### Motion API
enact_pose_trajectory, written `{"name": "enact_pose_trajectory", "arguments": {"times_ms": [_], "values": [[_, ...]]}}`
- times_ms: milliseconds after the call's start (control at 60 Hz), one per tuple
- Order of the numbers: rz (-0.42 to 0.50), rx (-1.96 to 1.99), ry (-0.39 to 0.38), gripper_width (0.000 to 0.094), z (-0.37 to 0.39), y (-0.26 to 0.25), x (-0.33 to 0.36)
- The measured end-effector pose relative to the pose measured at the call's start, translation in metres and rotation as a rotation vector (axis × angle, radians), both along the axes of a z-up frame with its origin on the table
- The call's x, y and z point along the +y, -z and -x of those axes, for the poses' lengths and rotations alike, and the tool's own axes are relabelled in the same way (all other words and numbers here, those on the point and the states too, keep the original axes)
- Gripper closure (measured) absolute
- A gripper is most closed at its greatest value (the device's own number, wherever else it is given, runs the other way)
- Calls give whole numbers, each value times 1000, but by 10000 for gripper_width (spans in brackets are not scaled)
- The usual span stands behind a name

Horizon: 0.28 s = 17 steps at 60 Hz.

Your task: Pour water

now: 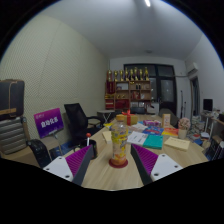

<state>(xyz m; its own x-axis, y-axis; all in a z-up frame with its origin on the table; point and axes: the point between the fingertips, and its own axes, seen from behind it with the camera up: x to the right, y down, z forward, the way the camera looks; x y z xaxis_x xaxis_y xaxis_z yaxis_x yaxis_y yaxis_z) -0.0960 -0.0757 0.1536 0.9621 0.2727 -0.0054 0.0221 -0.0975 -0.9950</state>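
1. Tool held level over a wooden tabletop: we see its two fingers spread apart, the magenta pads facing inward, with clear gaps on either side of what stands between them.
2. Between the fingers, we find a plastic bottle standing upright on the tabletop, its cap yellow and a yellow-orange label round its lower half. Neither pad presses on it; the bottle rests on its own base.
3. Beyond the bottle we make out a crowded stretch of tabletop: a teal sheet just to the right, a pale yellow pad of paper farther right, and a scatter of small boxes and containers behind, too small for us to name.
4. To the left we see a black office chair, and farther left a magenta-and-white sign with lettering we cannot read.
5. Against the far wall we note a shelf unit topped by a row of gold-coloured items, possibly trophies, though we cannot tell for certain.
6. At the far left stands a grey cabinet; a ceiling light glows overhead.
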Motion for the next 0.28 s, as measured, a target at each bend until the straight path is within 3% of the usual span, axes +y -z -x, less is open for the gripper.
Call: {"name": "enact_pose_trajectory", "arguments": {"times_ms": [283], "values": [[21, 11, 44, 98, -23, 5, -118]]}}
